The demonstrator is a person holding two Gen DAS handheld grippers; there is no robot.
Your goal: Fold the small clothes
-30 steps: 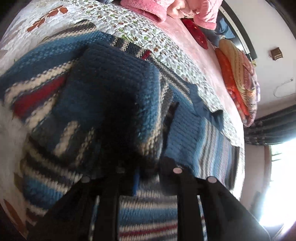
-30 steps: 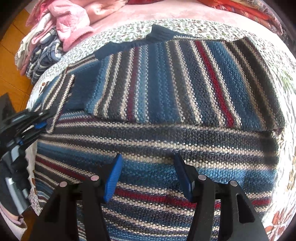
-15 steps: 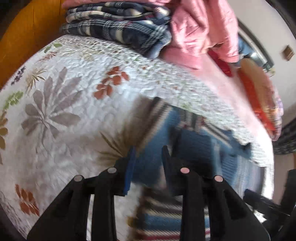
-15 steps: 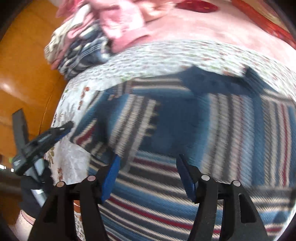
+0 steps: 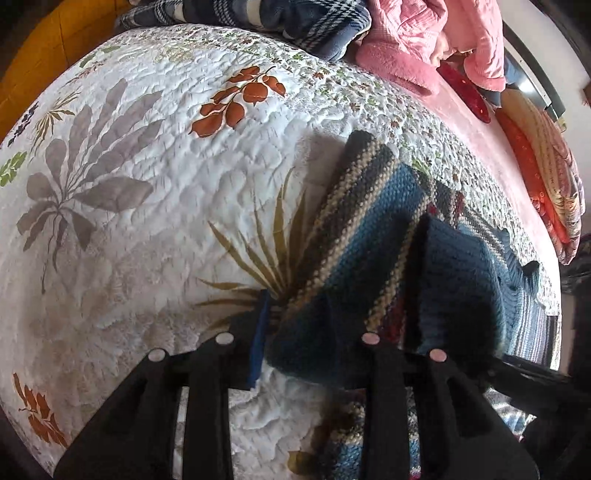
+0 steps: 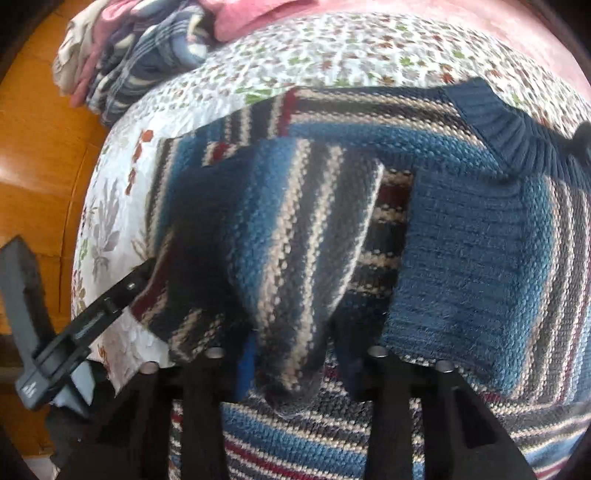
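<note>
A striped knit sweater (image 5: 369,221) in blue, grey, cream and red lies on a floral quilt (image 5: 147,221). My left gripper (image 5: 310,339) is at the sweater's side edge, and thick knit fills the gap between its fingers, so it looks shut on that edge. In the right wrist view the sweater (image 6: 461,258) fills the frame, with its dark ribbed collar at the upper right. One sleeve (image 6: 295,240) is folded across the body. Its end is bunched between the fingers of my right gripper (image 6: 295,354), which is shut on it. The left gripper (image 6: 110,299) touches the sweater's left edge there.
A pile of plaid and pink clothes (image 5: 277,18) sits at the quilt's far side and shows again as the pile (image 6: 140,55) at the upper left. Orange patterned cushions (image 5: 546,166) lie at the far right. An orange wooden surface (image 6: 37,147) runs beside the bed's left edge.
Both grippers moved to the sweater's left side. The left came down onto the side edge. The right narrowed from open onto the folded sleeve's end.
</note>
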